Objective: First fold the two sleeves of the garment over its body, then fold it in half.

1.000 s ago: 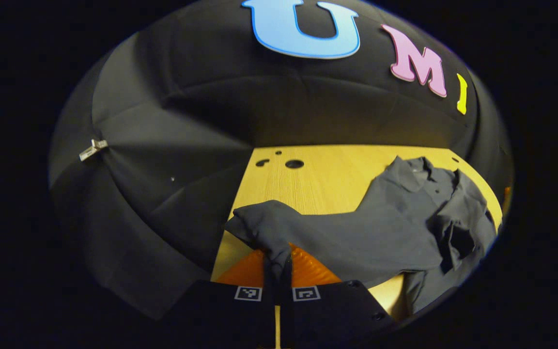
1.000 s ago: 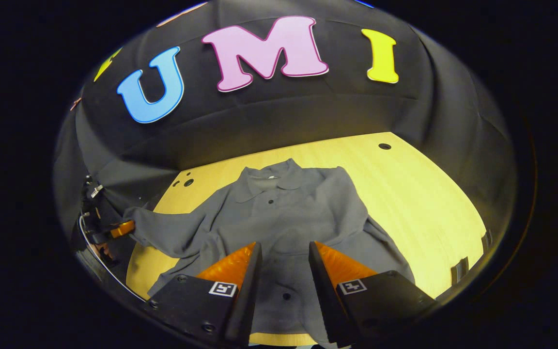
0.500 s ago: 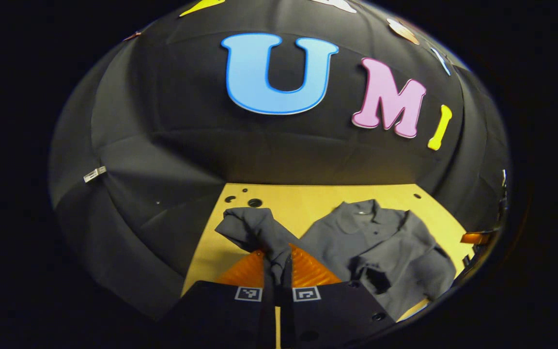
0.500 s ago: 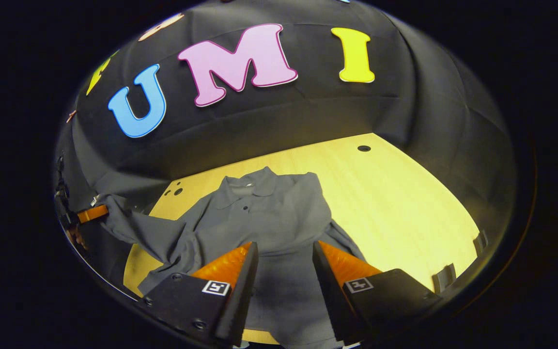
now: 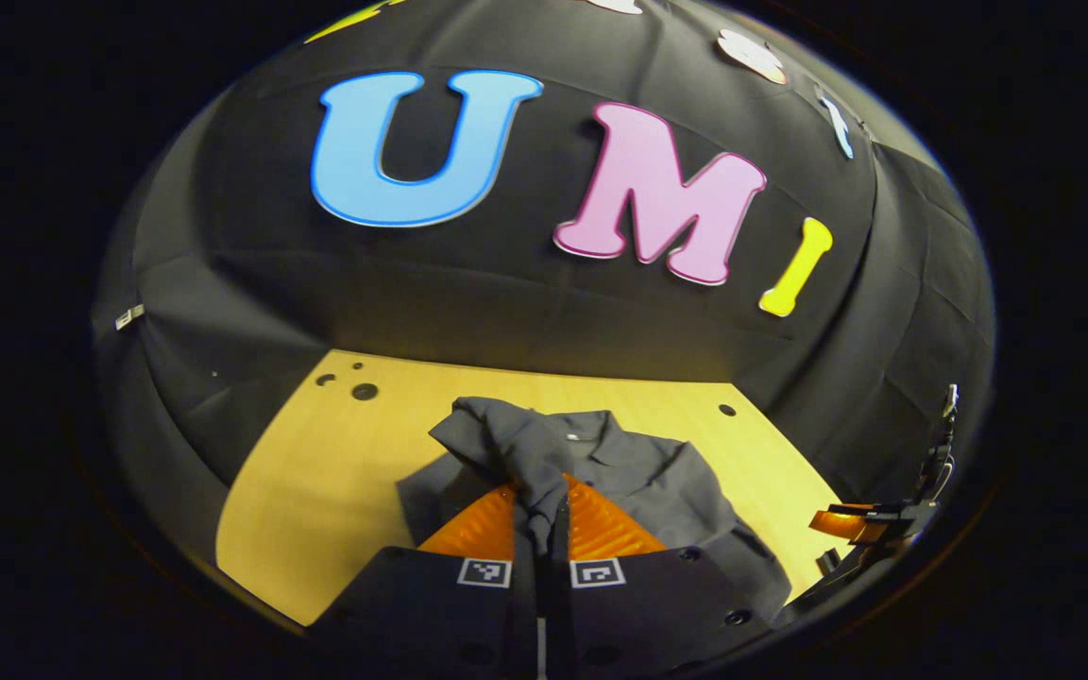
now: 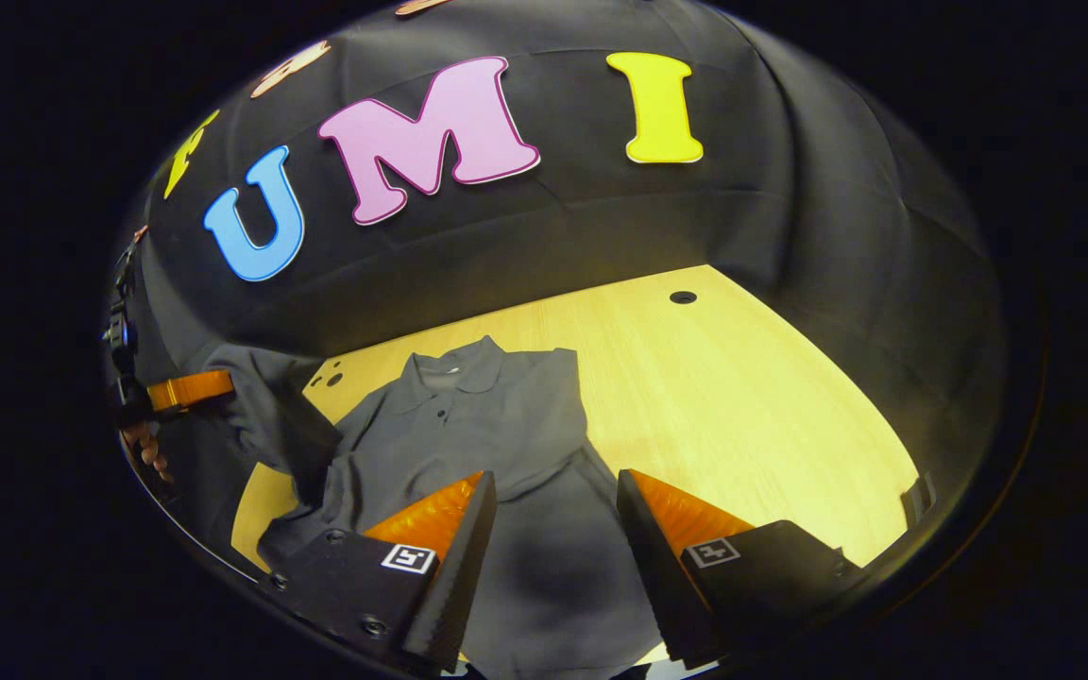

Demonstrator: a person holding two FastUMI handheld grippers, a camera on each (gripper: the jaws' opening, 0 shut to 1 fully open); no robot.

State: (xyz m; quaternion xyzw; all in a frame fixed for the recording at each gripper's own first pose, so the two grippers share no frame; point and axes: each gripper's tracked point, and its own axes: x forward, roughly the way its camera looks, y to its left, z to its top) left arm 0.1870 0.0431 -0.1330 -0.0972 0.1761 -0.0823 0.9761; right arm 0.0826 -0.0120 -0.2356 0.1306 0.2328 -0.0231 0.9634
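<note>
- Two fingers of the left gripper stay pinched tight on the shirt's sleeve, and over the last second it has swung in from out beside the table edge to hang right above the body.
- Right gripper hovers with jaws wide, holding nothing, low over the hem.
- Grey polo shirt lies collar-away on the wooden table; its other sleeve looks already folded in.
- Lay this sleeve down and release, I'd say, then the half fold.

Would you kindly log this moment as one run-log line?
left gripper: shut on sleeve, lifted | right gripper: open above dark grey polo shirt | light wooden table: shirt lying on it
</note>
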